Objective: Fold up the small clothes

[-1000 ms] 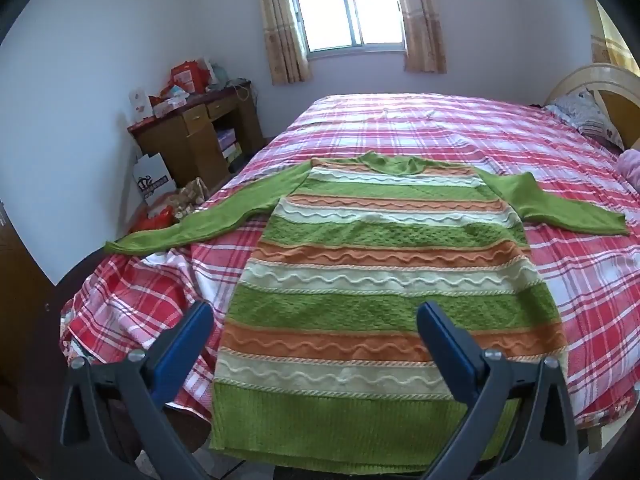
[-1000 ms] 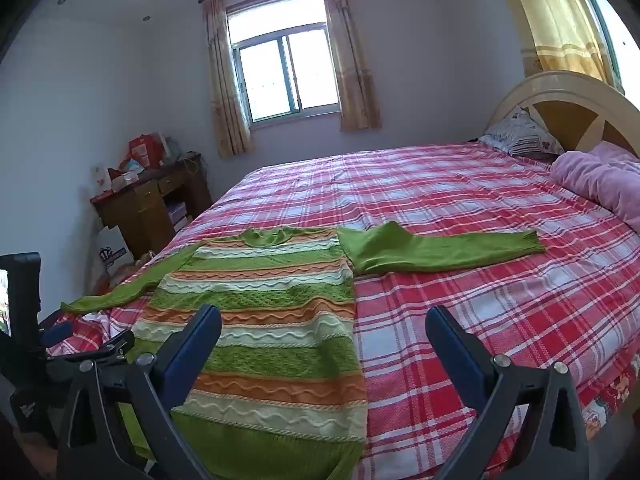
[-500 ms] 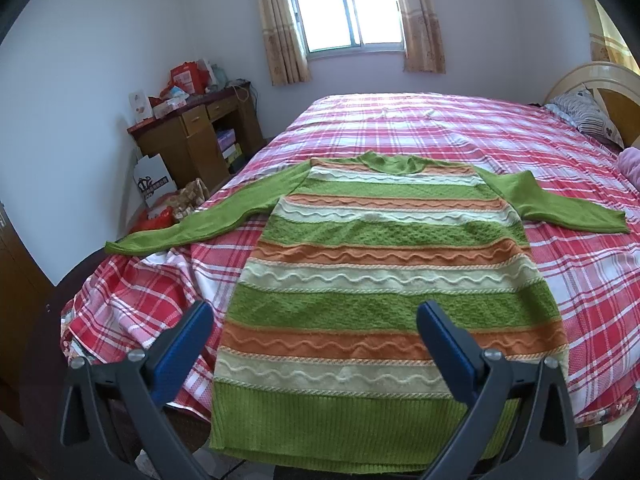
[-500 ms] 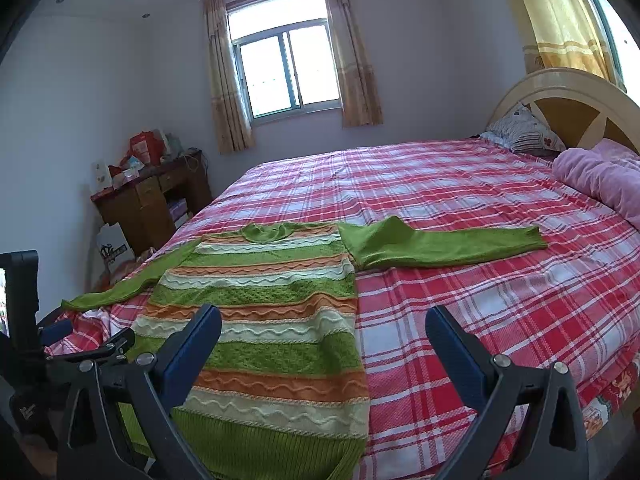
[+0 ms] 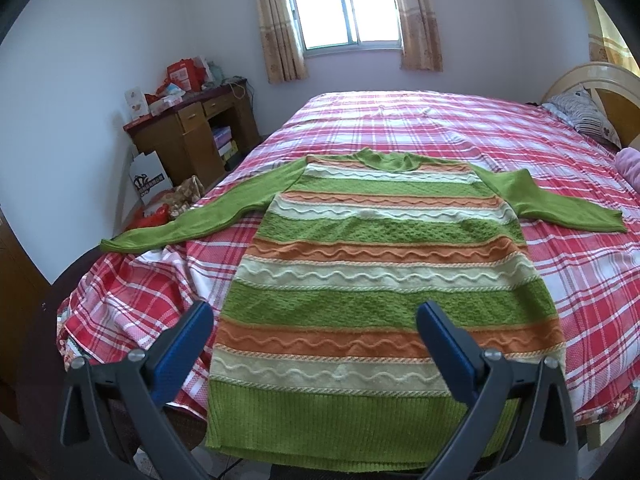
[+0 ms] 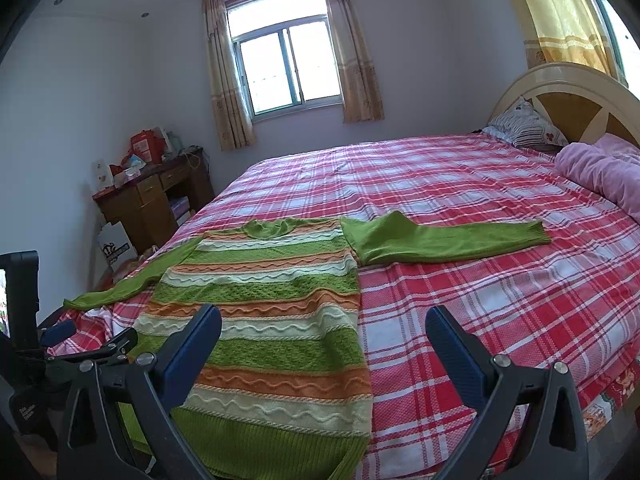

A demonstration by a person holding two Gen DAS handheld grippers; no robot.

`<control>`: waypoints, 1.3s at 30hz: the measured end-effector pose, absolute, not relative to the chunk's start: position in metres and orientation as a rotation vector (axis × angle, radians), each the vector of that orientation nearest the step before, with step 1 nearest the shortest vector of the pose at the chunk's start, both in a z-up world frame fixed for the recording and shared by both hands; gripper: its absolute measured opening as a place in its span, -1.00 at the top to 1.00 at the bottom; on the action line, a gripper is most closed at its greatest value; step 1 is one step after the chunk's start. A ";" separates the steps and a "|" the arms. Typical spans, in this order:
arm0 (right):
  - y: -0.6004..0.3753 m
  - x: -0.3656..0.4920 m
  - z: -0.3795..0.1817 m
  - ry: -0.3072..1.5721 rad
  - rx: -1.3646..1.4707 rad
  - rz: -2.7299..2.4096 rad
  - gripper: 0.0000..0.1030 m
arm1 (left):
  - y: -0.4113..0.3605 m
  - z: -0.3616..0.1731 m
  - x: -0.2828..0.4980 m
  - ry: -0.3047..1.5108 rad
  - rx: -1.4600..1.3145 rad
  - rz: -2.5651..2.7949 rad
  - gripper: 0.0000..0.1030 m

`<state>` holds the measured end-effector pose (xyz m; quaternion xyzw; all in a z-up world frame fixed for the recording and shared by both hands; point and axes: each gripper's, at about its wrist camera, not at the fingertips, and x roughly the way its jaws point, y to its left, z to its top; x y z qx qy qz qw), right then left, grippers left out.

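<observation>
Both wrist views face the bed [image 5: 400, 120] from its near edge; sharing the sweater [image 5: 380, 280].

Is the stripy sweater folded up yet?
No, the sweater lies spread flat on the bed, both sleeves stretched out sideways.

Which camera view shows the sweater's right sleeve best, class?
The right wrist view: the right sleeve lies full length across the plaid bedspread, cuff clearly visible. The left wrist view shows the same sleeve smaller and foreshortened near the frame's right edge.
</observation>
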<state>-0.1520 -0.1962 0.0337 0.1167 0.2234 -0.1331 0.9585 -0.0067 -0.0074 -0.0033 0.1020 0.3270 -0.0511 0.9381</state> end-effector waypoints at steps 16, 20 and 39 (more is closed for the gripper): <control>-0.197 -0.152 0.033 0.455 0.237 -0.269 -0.98 | -0.006 -0.006 -0.005 0.676 0.202 -0.107 -1.00; -0.196 -0.151 0.032 0.457 0.238 -0.268 -0.98 | -0.006 -0.006 -0.005 0.676 0.201 -0.106 -1.00; -0.190 -0.142 0.030 0.470 0.212 -0.274 -0.98 | -0.011 -0.011 -0.007 0.687 0.199 -0.109 -1.00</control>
